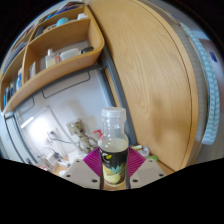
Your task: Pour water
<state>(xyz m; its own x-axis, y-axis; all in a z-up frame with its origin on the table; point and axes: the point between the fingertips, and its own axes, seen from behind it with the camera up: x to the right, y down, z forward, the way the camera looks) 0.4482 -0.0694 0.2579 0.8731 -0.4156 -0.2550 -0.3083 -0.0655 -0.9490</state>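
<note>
A clear bottle (114,148) with a white cap and a yellow and dark label stands upright between my gripper's two fingers. My gripper (114,165) is shut on the bottle, with the pink pads (95,162) pressing against its labelled lower body on both sides. The bottle is lifted in front of a wooden cabinet side and a white wall. The bottom of the bottle is hidden below the fingers. No cup or other vessel shows.
A tall wooden cabinet panel (150,75) rises just beyond the bottle to the right. Wooden shelves (50,50) with several small items hang on the wall to the left. A wall socket with cables (72,130) sits lower left.
</note>
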